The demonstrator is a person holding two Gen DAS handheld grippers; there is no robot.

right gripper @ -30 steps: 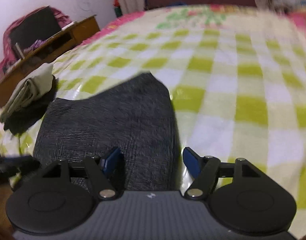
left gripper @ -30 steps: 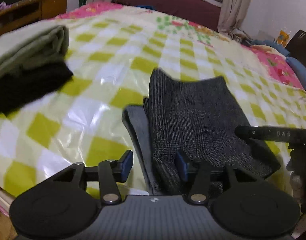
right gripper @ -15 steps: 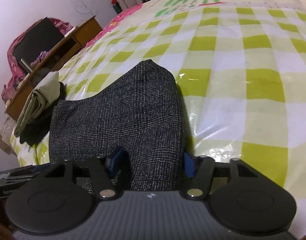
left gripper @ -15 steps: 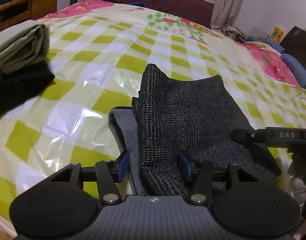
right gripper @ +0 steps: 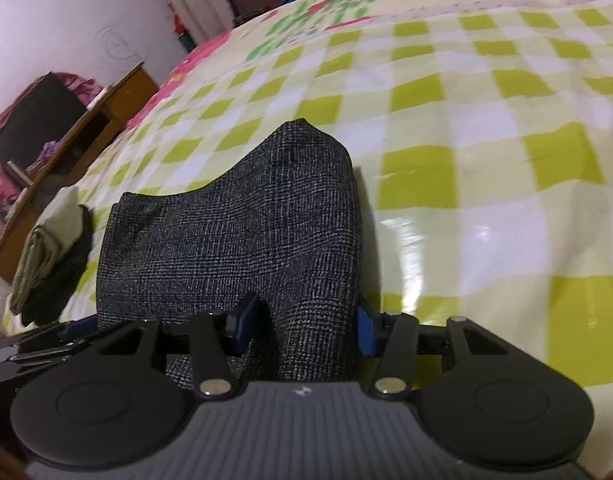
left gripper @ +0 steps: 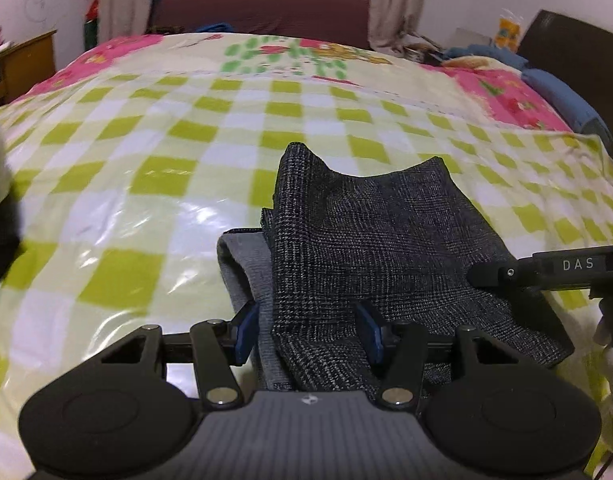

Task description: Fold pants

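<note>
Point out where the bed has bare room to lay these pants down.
Bare checked cover lies right of the dark pants and beyond them toward the floral quilt. Crowded: the near-left edge, where folded clothes are stacked.

Your pants (left gripper: 378, 240) are dark charcoal with a fine pale check, showing a plain grey lining (left gripper: 246, 276) at their left edge. Your bedcover (left gripper: 146, 184) is lime-green and white check, turning pink with flowers at its far corners. Both of your grippers (left gripper: 308, 330) (right gripper: 304, 326) are black with blue pads (left gripper: 242, 330)
</note>
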